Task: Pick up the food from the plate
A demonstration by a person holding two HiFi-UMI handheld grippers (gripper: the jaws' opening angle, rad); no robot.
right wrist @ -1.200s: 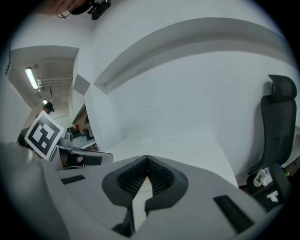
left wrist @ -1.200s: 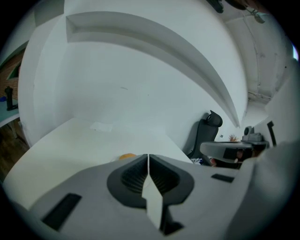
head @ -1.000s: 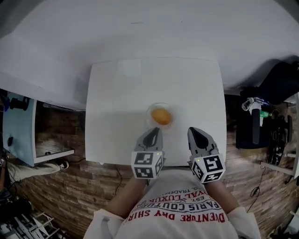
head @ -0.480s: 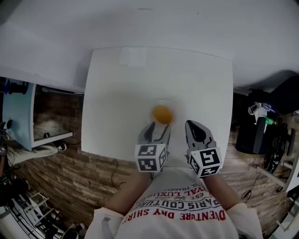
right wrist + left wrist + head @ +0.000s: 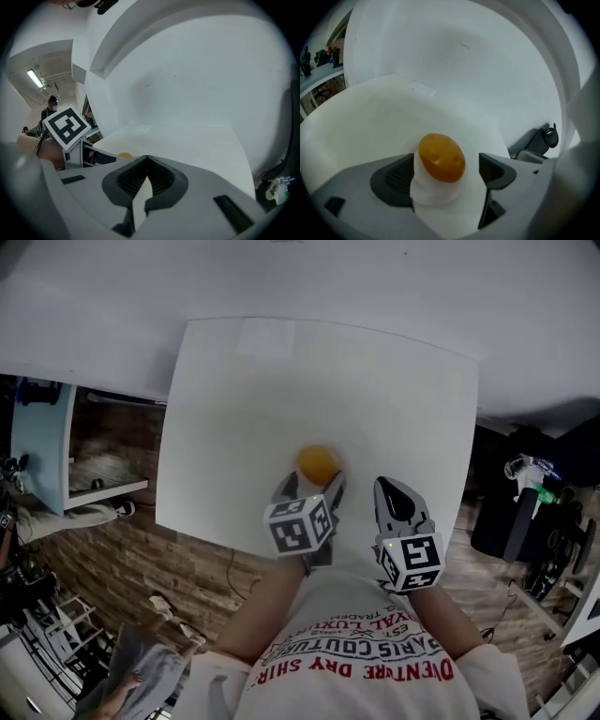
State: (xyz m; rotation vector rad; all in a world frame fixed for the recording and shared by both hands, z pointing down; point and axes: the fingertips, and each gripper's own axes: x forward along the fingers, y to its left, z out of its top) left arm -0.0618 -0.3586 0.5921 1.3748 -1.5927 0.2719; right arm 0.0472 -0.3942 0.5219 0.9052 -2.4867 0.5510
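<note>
An orange, egg-shaped piece of food [image 5: 317, 463] sits on a small white plate [image 5: 334, 455] near the front edge of the white table [image 5: 244, 399]. My left gripper [image 5: 310, 487] reaches over that edge, and its jaws are opening. In the left gripper view the food [image 5: 441, 157] stands between the two dark pads [image 5: 399, 176], and neither pad presses on it. The plate [image 5: 436, 193] lies low between the jaws. My right gripper [image 5: 395, 500] hovers just right of the plate, shut and empty, its tips meeting in its own view [image 5: 146, 161].
The table has walls behind it and a drop to a brick-patterned floor at its front. Black bags and gear [image 5: 525, 517] stand to the right, a pale blue cabinet [image 5: 42, 442] to the left. The left gripper's marker cube [image 5: 65, 125] shows in the right gripper view.
The left gripper has moved forward to straddle the food, and its jaws have gone from shut to wide apart. The right gripper has stayed shut beside it.
</note>
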